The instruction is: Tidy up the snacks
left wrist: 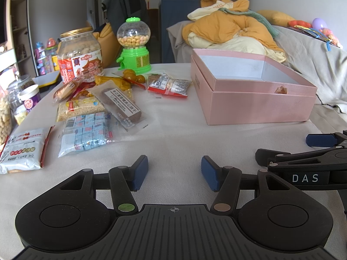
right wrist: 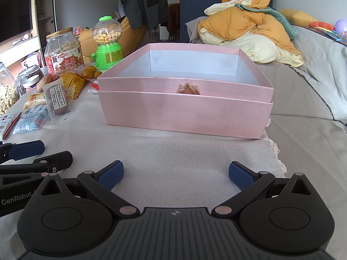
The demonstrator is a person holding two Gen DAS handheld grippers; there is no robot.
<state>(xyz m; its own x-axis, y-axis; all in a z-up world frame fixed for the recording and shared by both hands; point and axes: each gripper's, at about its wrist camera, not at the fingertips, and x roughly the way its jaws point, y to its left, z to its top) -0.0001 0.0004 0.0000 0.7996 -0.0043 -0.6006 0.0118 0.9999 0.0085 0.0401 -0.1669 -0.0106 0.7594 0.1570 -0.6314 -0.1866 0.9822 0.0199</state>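
An open pink box (left wrist: 256, 101) stands on the white tablecloth, also straight ahead in the right wrist view (right wrist: 184, 112); its inside looks empty as far as I can see. Several snack packets lie left of it: a blue-and-white candy bag (left wrist: 84, 132), a clear cookie bar packet (left wrist: 121, 104), a white-and-red packet (left wrist: 23, 151), a red-edged packet (left wrist: 169, 84). My left gripper (left wrist: 174, 173) is open and empty above the cloth, near the packets. My right gripper (right wrist: 175, 176) is open and empty in front of the box.
A peanut jar (left wrist: 79, 56) and a green gumball dispenser (left wrist: 134, 45) stand at the table's back. Glass jars (left wrist: 13, 99) stand at the left edge. A sofa with yellow bedding (left wrist: 229, 28) lies behind and right. The right gripper (left wrist: 312, 162) shows beside the left.
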